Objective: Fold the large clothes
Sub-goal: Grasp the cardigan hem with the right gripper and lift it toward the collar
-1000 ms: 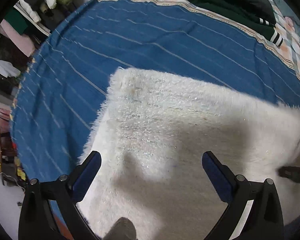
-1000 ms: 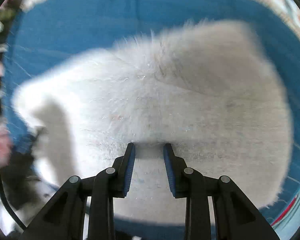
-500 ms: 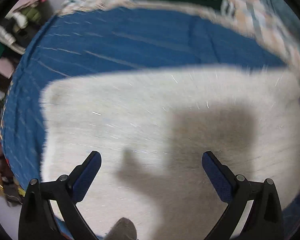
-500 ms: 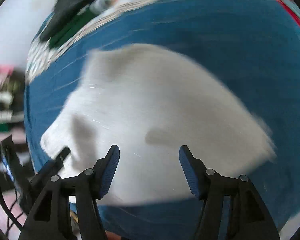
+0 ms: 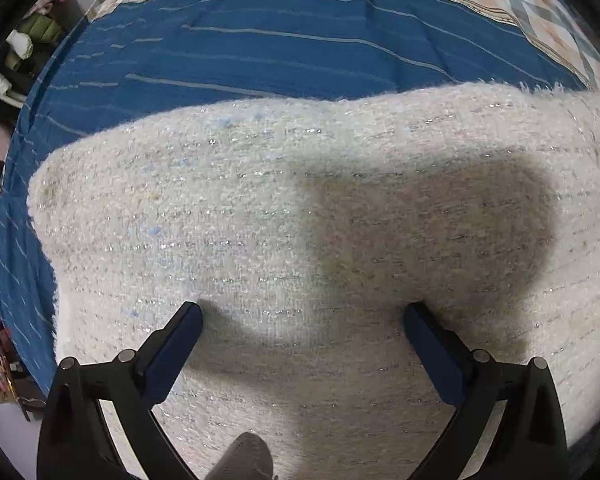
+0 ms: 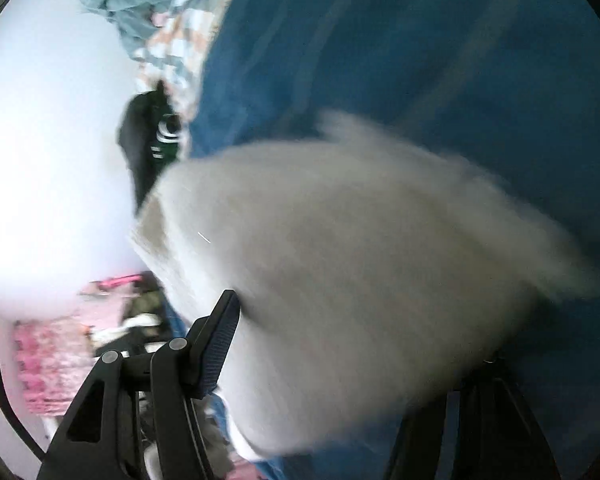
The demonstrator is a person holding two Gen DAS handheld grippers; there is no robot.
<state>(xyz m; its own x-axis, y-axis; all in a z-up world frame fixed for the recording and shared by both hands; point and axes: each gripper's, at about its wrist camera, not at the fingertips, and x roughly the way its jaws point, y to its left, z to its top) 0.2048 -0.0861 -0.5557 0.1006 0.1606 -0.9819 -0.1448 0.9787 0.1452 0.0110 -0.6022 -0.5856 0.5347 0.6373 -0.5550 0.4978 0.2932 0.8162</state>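
Low in the left wrist view, the left gripper [image 5: 302, 318] hangs spread wide over the fuzzy white sweater [image 5: 260, 220], pinching nothing. Beyond lies the blue striped bedspread [image 5: 300, 40]. Blurred, the right gripper [image 6: 340, 340] seems spread; its right finger hides behind the sweater, plaid quilt [image 6: 180, 52] upper left.

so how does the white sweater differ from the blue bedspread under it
The white sweater is fuzzy with glinting threads; the blue bedspread is smooth with thin pale stripes. The sweater is a compact folded shape; the bedspread lies spread wide past it on all visible sides. Both lie flat on the bed.
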